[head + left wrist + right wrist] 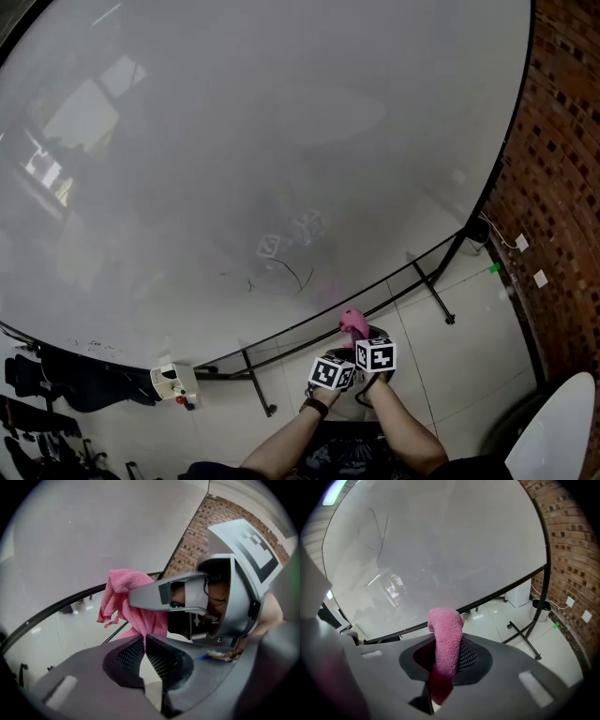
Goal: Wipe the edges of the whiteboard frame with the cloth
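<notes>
A: Why are both tools on the cloth [119,597]?

B: The left gripper [143,644] pinches a thin edge and the right gripper [440,667] clamps the rolled middle (probably to keep it bunched). It sits just below the frame [501,588], and I can't tell whether it touches.

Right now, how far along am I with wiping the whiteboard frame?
Done: nothing shows as wiped; the whiteboard frame looks alike all along. In hand: left gripper and right gripper are both shut on the pink cloth, held by the bottom edge; contact is unclear. Left: likely that edge and every other one in view.
</notes>
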A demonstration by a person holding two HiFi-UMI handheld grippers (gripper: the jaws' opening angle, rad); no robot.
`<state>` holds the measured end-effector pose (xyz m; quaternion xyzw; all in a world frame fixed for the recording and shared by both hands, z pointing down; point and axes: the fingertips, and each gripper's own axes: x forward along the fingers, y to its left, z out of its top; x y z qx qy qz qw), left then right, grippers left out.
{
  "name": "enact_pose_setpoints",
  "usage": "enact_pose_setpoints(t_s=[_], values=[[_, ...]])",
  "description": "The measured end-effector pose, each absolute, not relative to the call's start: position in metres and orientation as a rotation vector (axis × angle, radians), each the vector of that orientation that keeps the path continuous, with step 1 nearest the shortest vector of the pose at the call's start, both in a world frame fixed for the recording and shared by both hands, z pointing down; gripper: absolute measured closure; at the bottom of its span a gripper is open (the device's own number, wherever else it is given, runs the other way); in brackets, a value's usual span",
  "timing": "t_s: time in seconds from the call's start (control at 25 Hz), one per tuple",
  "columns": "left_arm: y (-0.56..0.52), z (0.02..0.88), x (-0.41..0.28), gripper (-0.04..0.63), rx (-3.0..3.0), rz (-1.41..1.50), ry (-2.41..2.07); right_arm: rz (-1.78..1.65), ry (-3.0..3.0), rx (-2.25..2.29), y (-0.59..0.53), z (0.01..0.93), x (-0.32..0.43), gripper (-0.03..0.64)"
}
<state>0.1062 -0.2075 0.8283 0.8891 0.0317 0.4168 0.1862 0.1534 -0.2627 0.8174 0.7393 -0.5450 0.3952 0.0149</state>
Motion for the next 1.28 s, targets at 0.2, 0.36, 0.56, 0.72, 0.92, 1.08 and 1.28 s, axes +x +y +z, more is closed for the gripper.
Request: enact_pose_setpoints(t_s=[0.2,0.36,0.56,0.72,0.92,1.08,1.28], values=[[-0.200,0.839,0.162,0.578,2.540,1.247,0.266,1.241,-1.584,2.397,-0.250,0.819,0.214,0.561],[-0.189,0.823,0.235,0.578,2.595,1.259,0.385,1.165,-1.528,2.492,-0.233,0.807,0.289,0.561],[-0.190,0.854,0.291,0.578,2.527,1.262,0.499,1.242,-1.470,2.479,-0.230,0.821,0.335,0.560],[-0.175,0.861,0.329,0.578,2.513,1.274,0.545,1.263,-1.414,2.525,-0.212,0.834,0.383,0.560],[-0.154,0.866,0.385,0.578,2.503,1.306,0.468,1.305,-1.479,2.486,-0.193,0.843,0.441,0.561],[-0.136,0.867,0.428,0.578,2.452,1.286,0.345,1.319,-1.593,2.386,-0.178,0.843,0.480,0.560],[-0.086,0.868,0.488,0.578,2.426,1.188,0.239,1.246,-1.678,2.257,-0.130,0.847,0.537,0.560]])
